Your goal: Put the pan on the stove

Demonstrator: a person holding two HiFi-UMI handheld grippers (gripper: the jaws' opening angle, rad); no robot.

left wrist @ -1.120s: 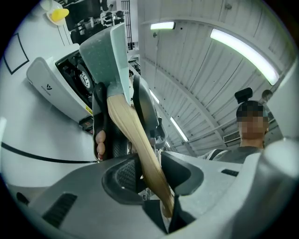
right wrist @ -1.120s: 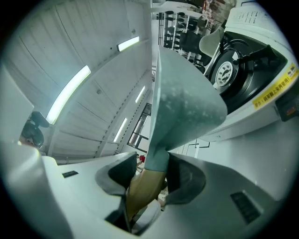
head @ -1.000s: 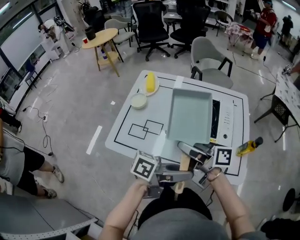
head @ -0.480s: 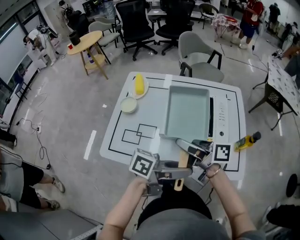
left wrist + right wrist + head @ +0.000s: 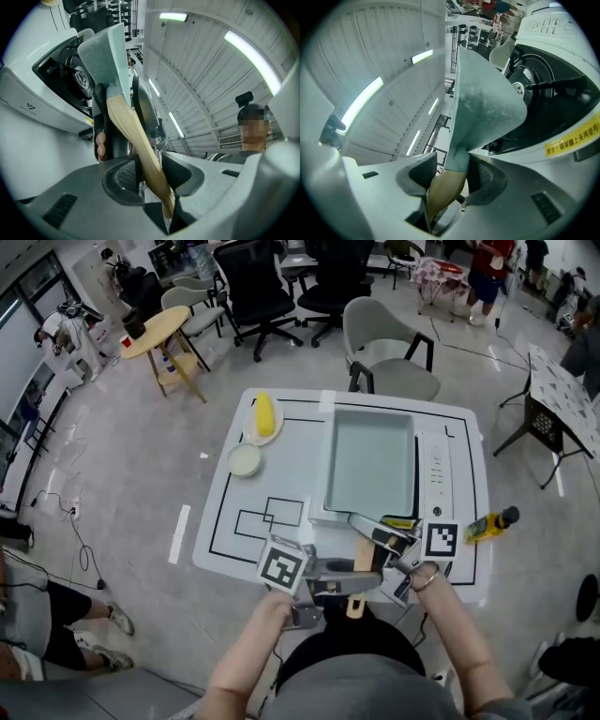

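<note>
The pan (image 5: 370, 465) is pale mint green with a light wooden handle (image 5: 364, 563). My left claw (image 5: 356, 585) and right claw (image 5: 375, 538) are grey with black-and-white square markers. The surface (image 5: 281, 460) is white with black lines, the stove (image 5: 435, 474) is white, and the corn (image 5: 265, 413) is yellow.

White table (image 5: 286, 470) with stove (image 5: 437, 471), corn plate (image 5: 278, 431), bowl (image 5: 244, 459)

grey floor (image 5: 131, 465), office chairs (image 5: 251, 285) (black, grey), round wooden table (image 5: 157, 327).
</note>
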